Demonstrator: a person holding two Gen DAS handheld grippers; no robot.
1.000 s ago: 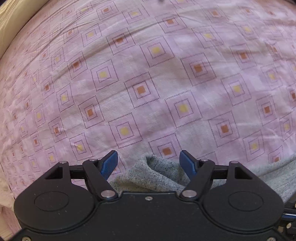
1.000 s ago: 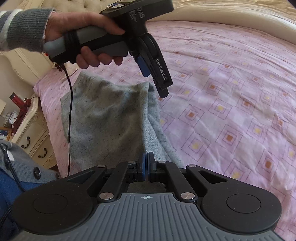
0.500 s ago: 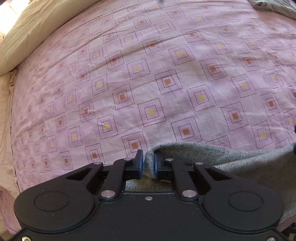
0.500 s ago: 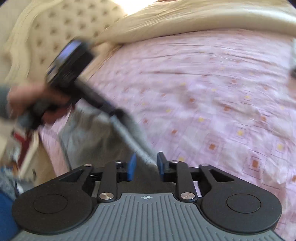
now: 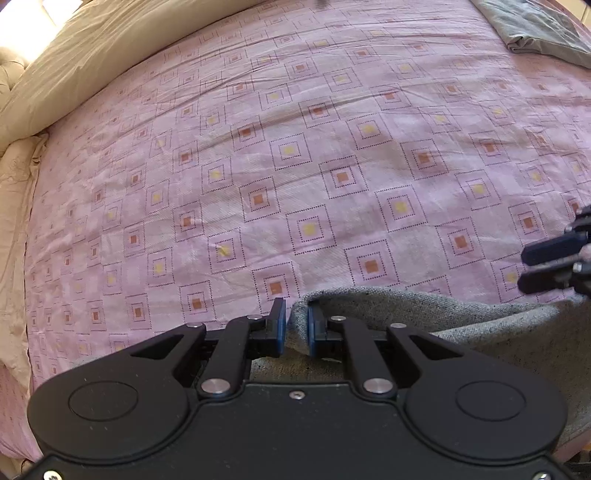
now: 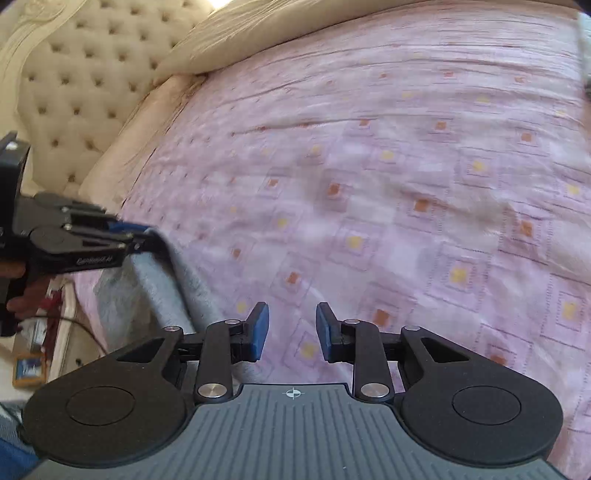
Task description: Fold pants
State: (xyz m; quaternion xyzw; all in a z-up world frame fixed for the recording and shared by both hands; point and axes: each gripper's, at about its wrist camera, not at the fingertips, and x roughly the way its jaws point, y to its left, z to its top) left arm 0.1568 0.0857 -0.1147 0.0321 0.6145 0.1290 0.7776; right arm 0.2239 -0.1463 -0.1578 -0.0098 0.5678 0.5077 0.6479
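The grey knit pants (image 5: 480, 325) lie at the near edge of the pink patterned bed sheet (image 5: 295, 166). My left gripper (image 5: 295, 325) is shut on a raised fold of their edge and points steeply down. In the right wrist view the left gripper (image 6: 144, 240) holds the pants (image 6: 159, 291) up at the left, a hand (image 6: 22, 291) on its handle. My right gripper (image 6: 291, 325) stands open over bare sheet (image 6: 406, 184) with nothing between its blue pads. It also shows at the right edge of the left wrist view as the right gripper (image 5: 524, 270), just above the pants.
A beige duvet (image 5: 92, 55) and tufted headboard (image 6: 74, 74) lie at the far left of the bed. A folded grey garment (image 5: 535, 26) sits at the far right corner. A nightstand (image 6: 55, 332) with a cable stands beside the bed at lower left.
My left gripper closed on the pants' edge and lifted it. My right gripper opened, left the pants and swung right over the sheet.
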